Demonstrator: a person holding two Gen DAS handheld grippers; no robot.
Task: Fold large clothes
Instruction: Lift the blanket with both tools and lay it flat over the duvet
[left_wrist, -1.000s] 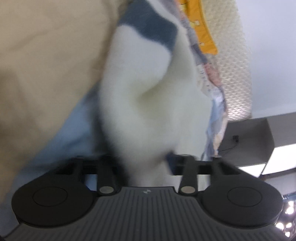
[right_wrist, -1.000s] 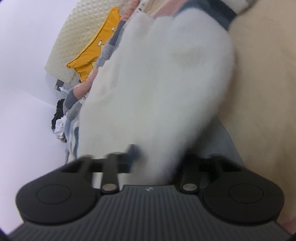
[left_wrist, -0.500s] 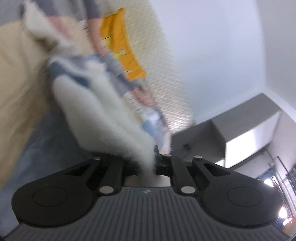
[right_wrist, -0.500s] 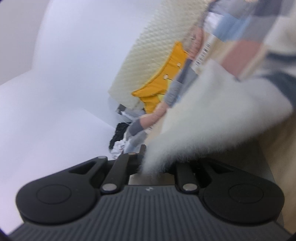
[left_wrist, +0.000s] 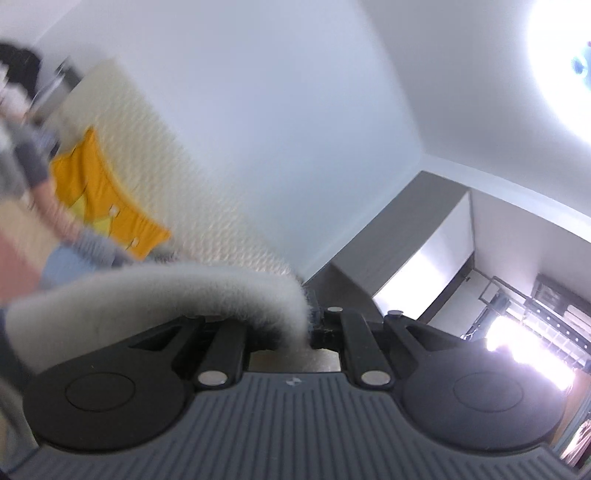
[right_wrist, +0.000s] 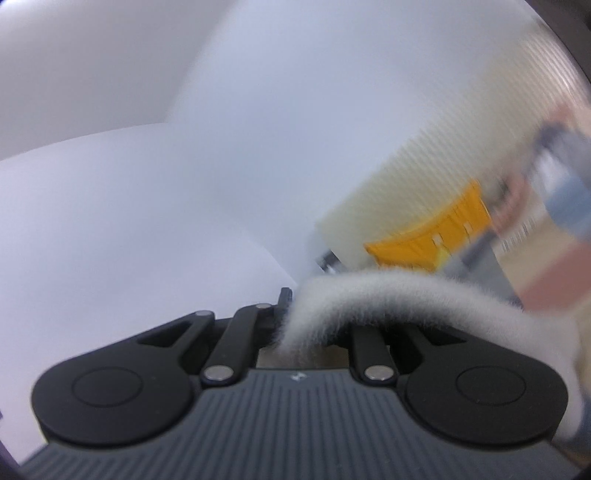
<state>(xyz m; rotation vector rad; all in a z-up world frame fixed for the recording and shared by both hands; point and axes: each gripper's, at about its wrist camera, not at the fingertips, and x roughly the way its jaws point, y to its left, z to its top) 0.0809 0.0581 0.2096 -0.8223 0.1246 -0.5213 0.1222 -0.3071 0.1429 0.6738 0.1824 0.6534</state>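
Left gripper (left_wrist: 312, 325): jaws pinched tight on an edge of the fleece garment (left_wrist: 155, 291), tilted up toward the ceiling.
Right gripper (right_wrist: 286, 325): closed down on another edge of the same fleece (right_wrist: 388, 295), nothing but cloth between the fingers.
Fleece garment: white and fluffy, arching out of each grip and sweeping off to the side, left in the left wrist view, right in the right wrist view; blurred with motion.
Garment's far part: pink, blue and grey patches (right_wrist: 561, 206) show at the frame edge, too smeared to say more.
Behind: a cream quilted headboard (left_wrist: 177, 177) with a yellow cloth (left_wrist: 99, 199) lying against it.
Room: white wall (right_wrist: 184, 147), bright ceiling lamp (left_wrist: 565, 66), grey cabinet (left_wrist: 406, 236) in the corner.
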